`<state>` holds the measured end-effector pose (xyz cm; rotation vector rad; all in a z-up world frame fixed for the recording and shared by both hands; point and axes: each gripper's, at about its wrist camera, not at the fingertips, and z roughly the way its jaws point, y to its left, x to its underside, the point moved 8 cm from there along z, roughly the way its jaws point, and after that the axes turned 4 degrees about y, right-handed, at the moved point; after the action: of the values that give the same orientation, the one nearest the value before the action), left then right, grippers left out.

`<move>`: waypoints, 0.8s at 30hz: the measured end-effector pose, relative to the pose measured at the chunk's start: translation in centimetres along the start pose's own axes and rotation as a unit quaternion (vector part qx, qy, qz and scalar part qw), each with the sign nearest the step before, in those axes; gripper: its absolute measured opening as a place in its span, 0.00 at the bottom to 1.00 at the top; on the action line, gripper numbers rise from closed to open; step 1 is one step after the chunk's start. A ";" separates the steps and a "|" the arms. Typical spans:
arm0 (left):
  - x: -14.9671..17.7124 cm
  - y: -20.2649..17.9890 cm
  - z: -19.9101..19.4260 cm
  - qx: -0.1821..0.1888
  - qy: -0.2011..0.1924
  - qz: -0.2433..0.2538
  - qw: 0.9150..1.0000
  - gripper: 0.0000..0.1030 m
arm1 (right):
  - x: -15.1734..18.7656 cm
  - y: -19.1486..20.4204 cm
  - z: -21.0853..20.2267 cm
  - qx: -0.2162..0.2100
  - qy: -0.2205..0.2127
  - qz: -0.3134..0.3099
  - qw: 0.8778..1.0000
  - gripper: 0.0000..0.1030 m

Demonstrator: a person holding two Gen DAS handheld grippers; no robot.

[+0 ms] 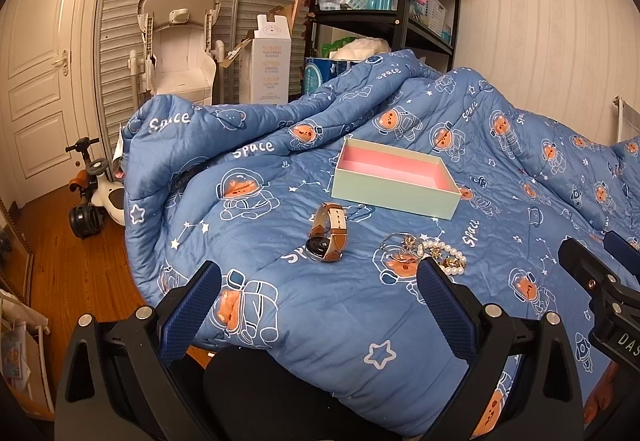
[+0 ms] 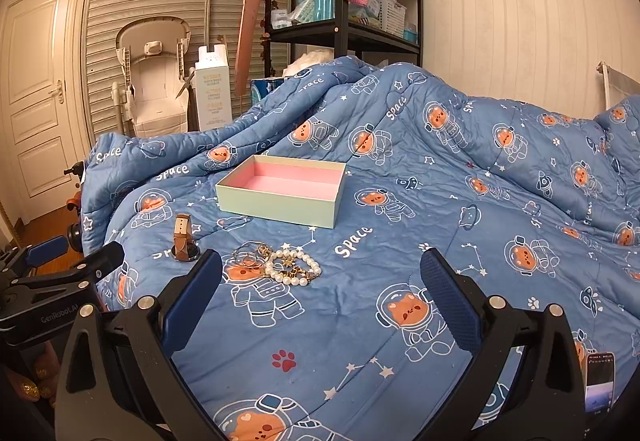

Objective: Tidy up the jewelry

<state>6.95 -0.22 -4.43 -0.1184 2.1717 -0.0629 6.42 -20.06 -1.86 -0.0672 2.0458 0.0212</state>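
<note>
An empty pale green box with a pink lining (image 1: 394, 177) (image 2: 282, 190) lies on the blue space-print quilt (image 1: 320, 313) (image 2: 440, 201). In front of it lies a brown-strapped watch (image 1: 327, 237) (image 2: 183, 237). Beside the watch is a heap of jewelry: a pearl bracelet (image 1: 448, 255) (image 2: 294, 267), gold pieces and thin silver rings (image 1: 396, 241) (image 2: 248, 253). My left gripper (image 1: 320, 281) is open above the quilt, short of the watch. My right gripper (image 2: 320, 273) is open too, with the pearl heap just inside its left finger. Each gripper shows at the edge of the other's view.
A black shelf unit (image 1: 404, 13) (image 2: 344, 25) with bottles and toys stands behind the bed. A white baby seat (image 1: 180, 49) and a tall white carton (image 1: 270, 61) stand by the slatted doors. A ride-on toy (image 1: 96, 197) is on the wood floor. A phone (image 2: 598, 381) lies at right.
</note>
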 end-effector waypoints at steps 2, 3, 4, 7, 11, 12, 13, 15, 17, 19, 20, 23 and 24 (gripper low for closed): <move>0.0 0.0 0.0 0.000 0.000 0.000 1.000 0.93 | 0.0 0.0 0.0 0.000 0.000 0.000 1.000 0.95; 0.0 0.0 0.0 0.000 0.000 0.000 1.000 0.93 | 0.0 0.0 0.0 0.000 0.000 0.000 1.000 0.95; 0.0 0.0 0.0 0.000 0.001 0.000 1.000 0.93 | 0.1 0.0 0.0 0.000 0.000 0.000 1.000 0.95; 0.0 0.0 0.0 0.000 0.000 0.000 1.000 0.93 | 0.1 0.0 0.0 0.000 0.000 0.001 1.000 0.95; 0.0 -0.1 0.2 0.001 0.001 0.001 1.000 0.93 | -0.1 0.0 0.1 -0.001 0.000 0.001 1.000 0.95; 0.1 -0.2 0.3 0.001 0.001 0.001 1.000 0.93 | -0.2 0.0 0.1 -0.001 0.000 0.001 1.000 0.95; 0.0 -0.2 0.3 0.001 0.001 0.001 1.000 0.93 | -0.1 0.0 0.1 -0.001 0.000 0.001 1.000 0.95; 0.0 -0.2 0.3 0.001 0.001 0.001 1.000 0.93 | -0.1 0.0 0.1 -0.001 0.000 0.001 1.000 0.95; 0.0 -0.2 0.3 0.000 0.001 0.001 1.000 0.93 | -0.1 0.0 0.1 -0.001 0.000 0.001 1.000 0.95; 0.0 -0.2 0.3 0.000 0.001 0.001 1.000 0.93 | -0.1 0.0 0.1 -0.001 0.000 0.001 1.000 0.95; 0.1 -0.2 0.3 0.000 0.001 0.001 1.000 0.93 | -0.1 0.0 0.1 -0.001 0.000 0.001 1.000 0.95; 0.0 -0.2 0.3 0.000 0.001 0.001 1.000 0.93 | -0.1 0.0 0.1 -0.001 -0.001 0.001 1.000 0.95; 0.0 -0.2 0.3 0.000 0.001 0.001 1.000 0.93 | -0.1 0.0 0.1 -0.001 0.000 0.002 1.000 0.95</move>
<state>7.18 -0.42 -4.59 -0.1151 2.1747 -0.0627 6.59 -20.08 -1.79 -0.0650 2.0454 0.0245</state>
